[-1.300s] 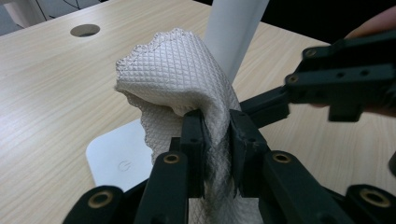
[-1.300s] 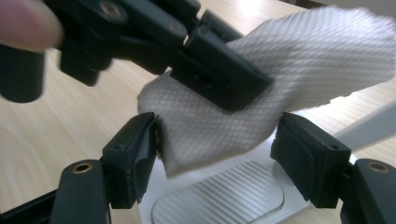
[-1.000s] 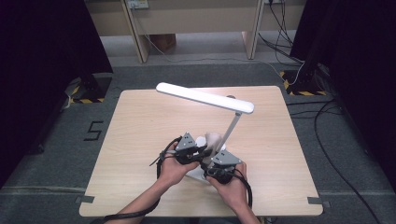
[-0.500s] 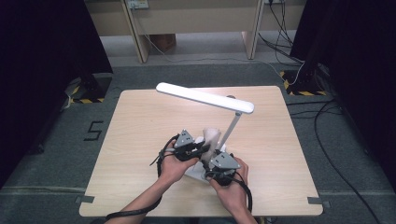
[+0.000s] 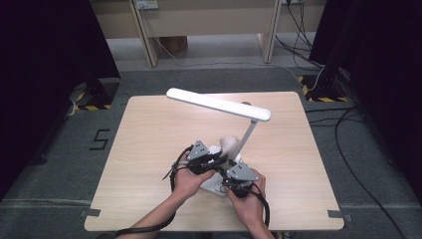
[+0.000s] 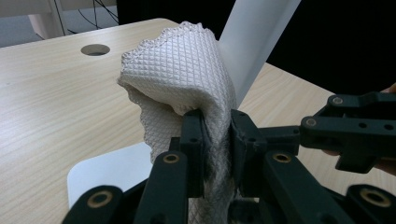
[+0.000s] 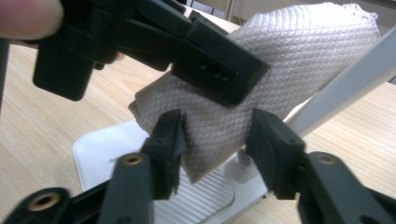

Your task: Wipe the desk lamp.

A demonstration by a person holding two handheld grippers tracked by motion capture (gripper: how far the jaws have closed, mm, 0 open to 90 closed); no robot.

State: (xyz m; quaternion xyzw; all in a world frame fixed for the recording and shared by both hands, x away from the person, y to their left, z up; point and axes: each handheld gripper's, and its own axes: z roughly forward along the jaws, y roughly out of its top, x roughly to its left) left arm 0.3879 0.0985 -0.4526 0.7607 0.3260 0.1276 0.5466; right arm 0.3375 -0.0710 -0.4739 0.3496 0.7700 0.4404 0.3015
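Since the earlier frame the right gripper (image 7: 215, 140) has been closing its jaws around, not yet onto, the soft, light cloth (image 6: 182, 70) that the left gripper (image 6: 215, 140) pinches above the lamp base (image 7: 98, 154); grip its bunched lower fold.

Light wood table (image 5: 149, 149) on grey carpet; white desk lamp (image 5: 221, 103) stands on it, base near front edge.
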